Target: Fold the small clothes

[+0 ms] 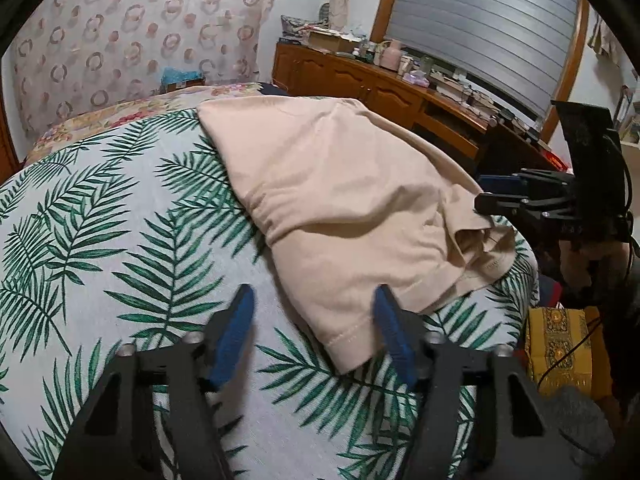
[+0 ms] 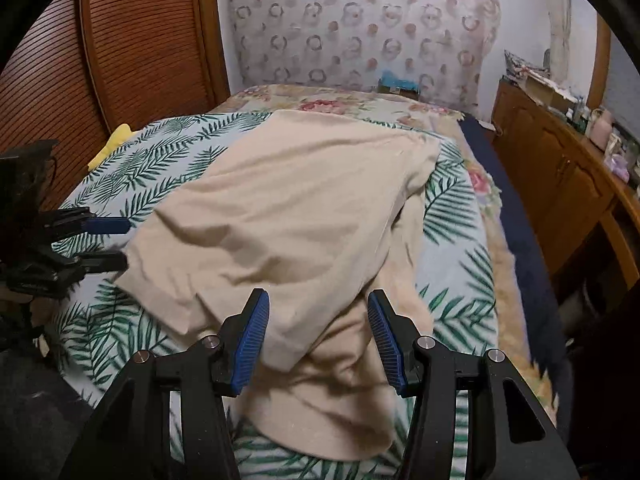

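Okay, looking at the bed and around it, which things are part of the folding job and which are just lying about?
For the job:
beige T-shirt
left tongs
right tongs
leaf-print bedspread

Lying about:
yellow cloth
cluttered wooden sideboard
yellow patterned box

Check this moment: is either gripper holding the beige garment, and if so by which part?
Neither holds it. The left gripper and right gripper both stand open. The beige garment lies loose on the palm-leaf sheet, no pad pressing it.
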Demonstrator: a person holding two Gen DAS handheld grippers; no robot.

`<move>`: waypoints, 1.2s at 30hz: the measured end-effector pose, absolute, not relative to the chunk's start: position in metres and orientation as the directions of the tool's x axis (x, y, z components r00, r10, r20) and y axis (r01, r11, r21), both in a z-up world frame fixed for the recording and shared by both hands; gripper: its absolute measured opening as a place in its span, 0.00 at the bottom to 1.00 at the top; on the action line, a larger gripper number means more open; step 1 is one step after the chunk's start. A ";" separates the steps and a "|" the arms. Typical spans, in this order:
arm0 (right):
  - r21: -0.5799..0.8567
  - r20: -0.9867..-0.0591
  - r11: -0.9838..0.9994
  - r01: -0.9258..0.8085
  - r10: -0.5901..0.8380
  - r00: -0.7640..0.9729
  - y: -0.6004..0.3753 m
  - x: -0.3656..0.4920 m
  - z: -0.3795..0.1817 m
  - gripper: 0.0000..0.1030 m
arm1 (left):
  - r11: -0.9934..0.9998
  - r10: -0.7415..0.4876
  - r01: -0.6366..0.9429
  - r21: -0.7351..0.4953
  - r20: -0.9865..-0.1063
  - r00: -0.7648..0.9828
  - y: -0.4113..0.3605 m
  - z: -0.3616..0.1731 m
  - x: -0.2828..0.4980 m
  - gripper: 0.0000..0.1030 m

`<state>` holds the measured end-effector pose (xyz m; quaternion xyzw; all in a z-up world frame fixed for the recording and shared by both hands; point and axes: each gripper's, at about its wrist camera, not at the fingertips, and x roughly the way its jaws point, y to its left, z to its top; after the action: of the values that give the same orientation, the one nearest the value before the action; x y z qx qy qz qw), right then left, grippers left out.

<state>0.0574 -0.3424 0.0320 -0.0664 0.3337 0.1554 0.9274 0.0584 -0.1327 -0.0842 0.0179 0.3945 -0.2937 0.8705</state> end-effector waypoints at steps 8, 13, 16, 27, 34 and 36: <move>0.017 -0.648 0.939 -0.345 0.273 0.711 -0.337 0.048 0.029 0.25 | 0.807 -0.511 0.546 -0.224 -0.729 0.456 -0.141 -0.093 0.057 0.15; -0.001 -0.606 0.933 -0.359 0.285 0.743 -0.339 0.037 0.035 0.06 | 0.797 -0.525 0.561 -0.225 -0.718 0.457 -0.141 -0.086 0.047 0.09; 0.001 -0.579 0.937 -0.349 0.286 0.764 -0.350 0.021 0.043 0.06 | 0.785 -0.541 0.576 -0.229 -0.707 0.456 -0.141 -0.078 0.038 0.09; -0.007 -0.651 0.953 -0.304 0.227 0.725 -0.370 -0.010 0.032 0.06 | 0.795 -0.514 0.577 -0.187 -0.713 0.477 -0.143 -0.069 0.024 0.05; -0.009 -0.631 0.968 -0.251 0.190 0.752 -0.373 -0.005 0.036 0.38 | 0.813 -0.500 0.552 -0.188 -0.711 0.495 -0.142 -0.072 0.043 0.44; 0.005 -0.620 0.972 -0.235 0.187 0.762 -0.377 -0.002 0.036 0.57 | 0.812 -0.497 0.554 -0.185 -0.718 0.488 -0.146 -0.075 0.048 0.44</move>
<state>-0.0024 -0.3766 0.0362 -0.0366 0.3259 0.1124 0.9380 0.0482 -0.1458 -0.0748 0.0354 0.4038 -0.3047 0.8619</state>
